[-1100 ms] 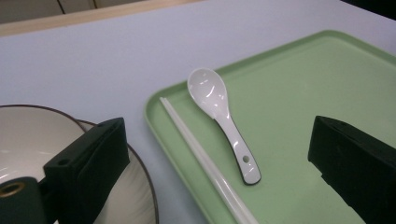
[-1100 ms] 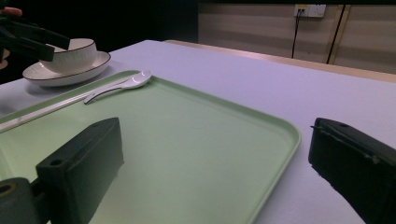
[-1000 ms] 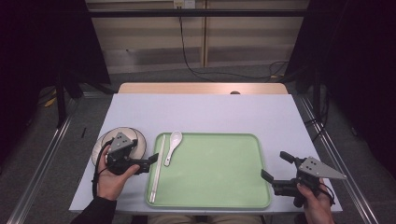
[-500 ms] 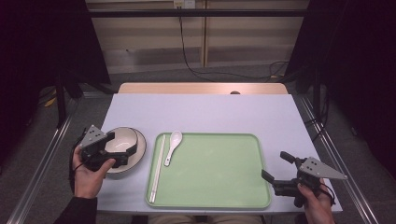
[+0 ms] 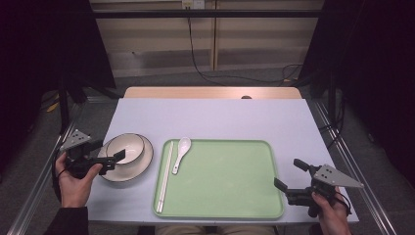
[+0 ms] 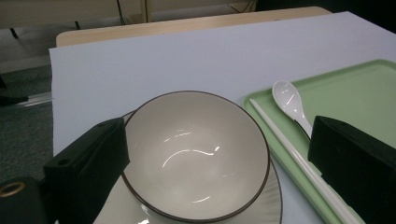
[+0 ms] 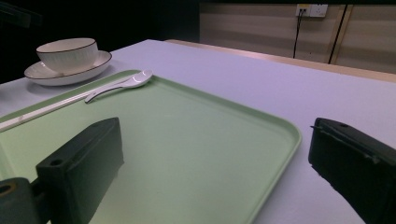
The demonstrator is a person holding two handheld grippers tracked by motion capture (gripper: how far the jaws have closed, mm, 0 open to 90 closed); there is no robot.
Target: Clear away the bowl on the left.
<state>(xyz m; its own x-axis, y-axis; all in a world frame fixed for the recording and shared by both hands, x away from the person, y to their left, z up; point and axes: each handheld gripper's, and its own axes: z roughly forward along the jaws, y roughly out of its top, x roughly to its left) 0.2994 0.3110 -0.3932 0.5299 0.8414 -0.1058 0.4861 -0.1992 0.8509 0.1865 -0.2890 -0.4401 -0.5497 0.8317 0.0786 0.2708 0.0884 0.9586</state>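
Note:
A white bowl with a dark rim (image 5: 125, 148) stands on a matching plate (image 5: 142, 169) left of the green tray (image 5: 220, 178). A white spoon (image 5: 181, 152) and white chopsticks (image 5: 165, 176) lie along the tray's left side. My left gripper (image 5: 108, 152) is open at the bowl's left side. In the left gripper view the bowl (image 6: 194, 154) sits between the spread jaws of that gripper (image 6: 219, 172), beside the spoon (image 6: 292, 102) and chopsticks (image 6: 299, 161). My right gripper (image 5: 289, 175) is open and holds nothing at the tray's right edge, facing across the tray (image 7: 187, 135).
The table top (image 5: 215, 117) is pale lilac, with a wooden strip (image 5: 210, 92) along its far edge. Metal rails (image 5: 39, 186) run beside the table's left and right sides. The right gripper view has the bowl (image 7: 67, 53) and spoon (image 7: 121, 84) far off.
My left gripper has drawn back leftward, from over the plate near the tray's edge to the bowl's left side. The right gripper has stayed put.

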